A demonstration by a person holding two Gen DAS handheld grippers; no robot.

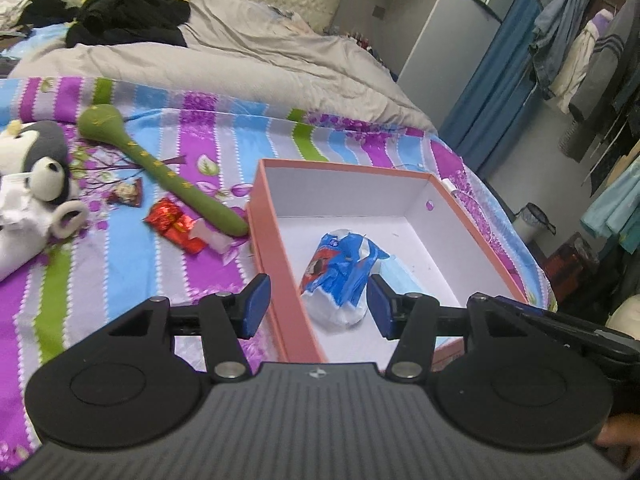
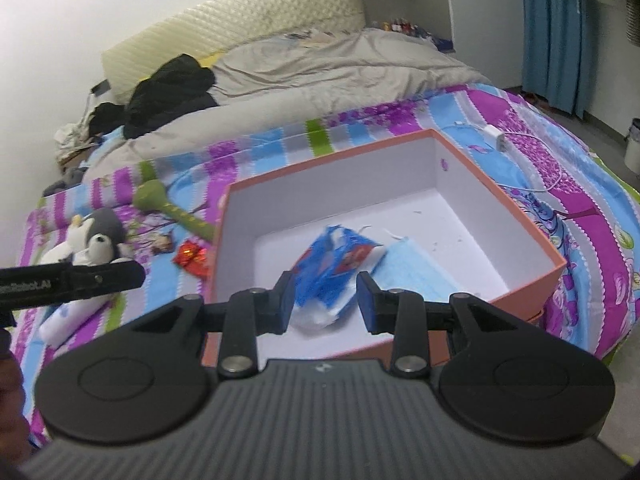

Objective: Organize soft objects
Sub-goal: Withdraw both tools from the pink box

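An orange box (image 1: 276,264) with a white inside lies on the striped bedspread. In it rest a crumpled blue and white tissue pack (image 1: 340,276) and a light blue face mask (image 2: 416,272). My left gripper (image 1: 316,308) hangs open above the box's near left wall, with nothing between its fingers. My right gripper (image 2: 326,306) is also open, above the tissue pack (image 2: 332,272) and clear of it. Left of the box lie a green plush stick (image 1: 160,164), a penguin plush (image 1: 36,176), a red wrapper (image 1: 176,224) and a small snack packet (image 1: 126,194).
A grey duvet (image 1: 224,64) and black clothes (image 1: 128,12) cover the far half of the bed. A white charger with its cable (image 2: 496,136) lies beyond the box (image 2: 400,144). Clothes hang on a rack (image 1: 592,52) at the right, near a bin (image 1: 532,220).
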